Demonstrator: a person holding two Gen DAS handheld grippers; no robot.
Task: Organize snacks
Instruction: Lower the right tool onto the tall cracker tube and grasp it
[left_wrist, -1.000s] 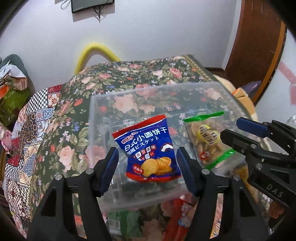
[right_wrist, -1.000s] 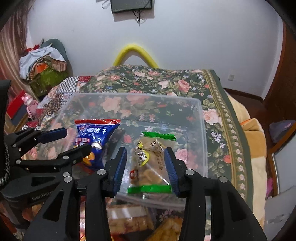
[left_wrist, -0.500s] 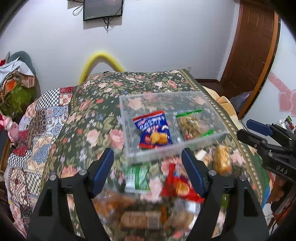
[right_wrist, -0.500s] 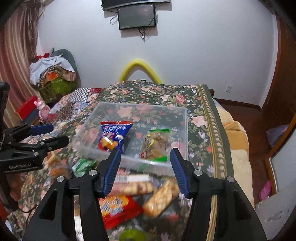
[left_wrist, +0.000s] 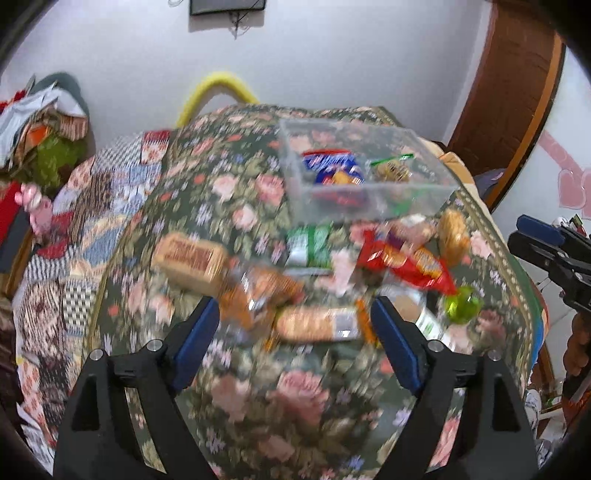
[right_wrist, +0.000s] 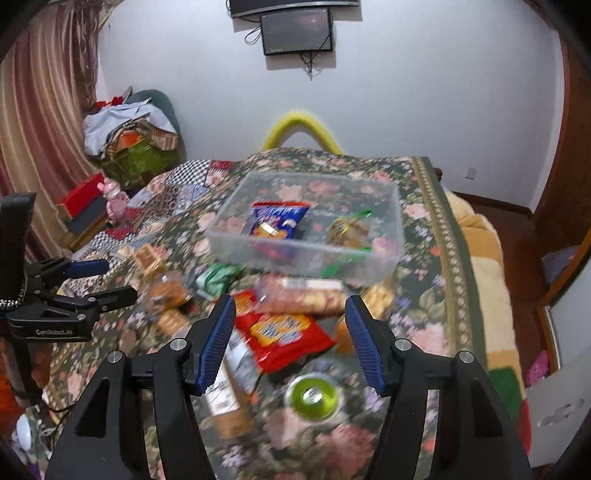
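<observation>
A clear plastic bin (right_wrist: 391, 210) (left_wrist: 295, 155) sits on the floral table and holds a blue biscuit bag (right_wrist: 279, 219) (left_wrist: 330, 168) and a green-edged snack bag (right_wrist: 349, 230) (left_wrist: 391, 170). Several loose snacks lie in front of it: a red bag (right_wrist: 284, 332) (left_wrist: 406, 258), a green packet (right_wrist: 218, 277) (left_wrist: 308, 245), long biscuit packs (right_wrist: 303, 295) (left_wrist: 317, 325) and a green cup (right_wrist: 312, 397) (left_wrist: 461, 304). My left gripper (left_wrist: 295, 339) (right_wrist: 99, 282) is open and empty above the snacks. My right gripper (right_wrist: 291, 339) (left_wrist: 532, 238) is open and empty over the red bag.
The table has a floral cloth (right_wrist: 424, 177) with its right edge next to a yellow blanket (right_wrist: 480, 251). A patchwork cloth (left_wrist: 85, 206) lies at the left. A brown biscuit pack (left_wrist: 192, 258) lies left of the pile. Frames are motion-blurred.
Both grippers have pulled back and up from the bin, leaving the blue bag and the green-edged bag inside. The loose snacks in front of the bin have come into view.
</observation>
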